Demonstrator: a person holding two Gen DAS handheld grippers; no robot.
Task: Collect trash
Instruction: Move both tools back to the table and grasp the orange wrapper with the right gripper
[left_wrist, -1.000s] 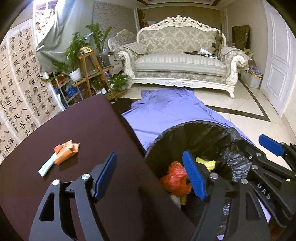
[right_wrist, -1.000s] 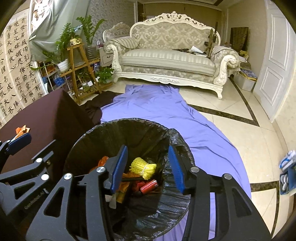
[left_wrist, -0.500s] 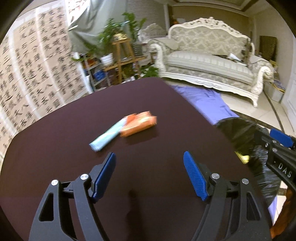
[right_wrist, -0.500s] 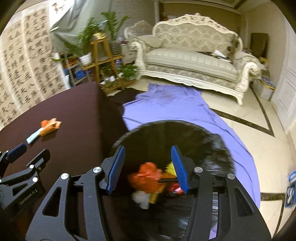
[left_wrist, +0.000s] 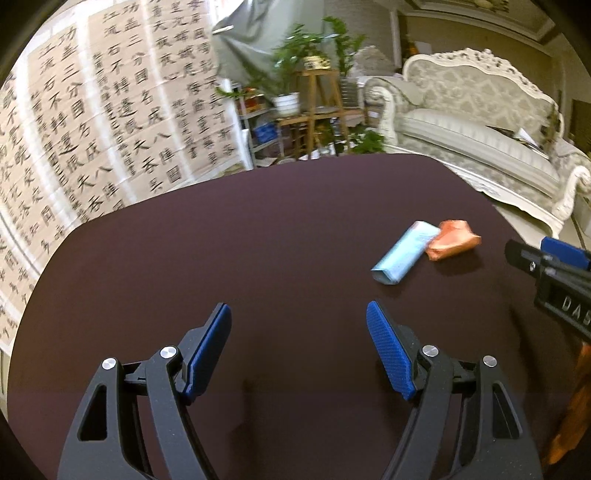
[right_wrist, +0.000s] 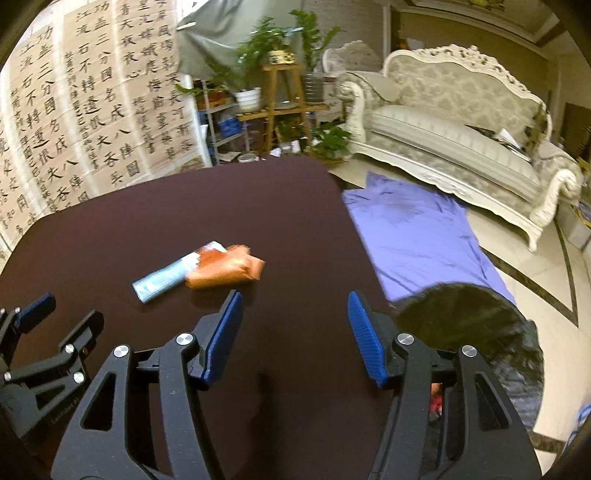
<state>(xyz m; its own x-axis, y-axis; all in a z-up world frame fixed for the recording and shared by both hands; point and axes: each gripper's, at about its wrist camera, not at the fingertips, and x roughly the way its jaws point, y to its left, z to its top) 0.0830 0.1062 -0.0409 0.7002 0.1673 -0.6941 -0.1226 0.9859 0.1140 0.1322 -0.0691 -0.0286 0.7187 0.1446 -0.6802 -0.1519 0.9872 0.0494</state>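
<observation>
On the dark brown table (left_wrist: 229, 266) (right_wrist: 155, 221) lie two pieces of trash side by side and touching: a light blue wrapper (left_wrist: 404, 258) (right_wrist: 166, 276) and a crumpled orange wrapper (left_wrist: 452, 240) (right_wrist: 225, 269). My left gripper (left_wrist: 299, 332) hovers open over bare tabletop, with the wrappers ahead and to its right. My right gripper (right_wrist: 294, 321) is over the table too, the wrappers just ahead and to its left; its jaws are opening and nothing is between them. A black-lined trash bin (right_wrist: 472, 325) stands beside the table at the right, with bits of trash showing inside.
A purple cloth (right_wrist: 413, 236) lies on the tiled floor beyond the bin. A white ornate sofa (right_wrist: 454, 140) stands at the back right. Plant stands (right_wrist: 280, 99) and sheets of calligraphy (left_wrist: 92, 122) line the far left wall.
Both grippers have swung left, away from over the bin and onto the table. The wrappers are now nearer and larger in both views. The right gripper's jaws have widened.
</observation>
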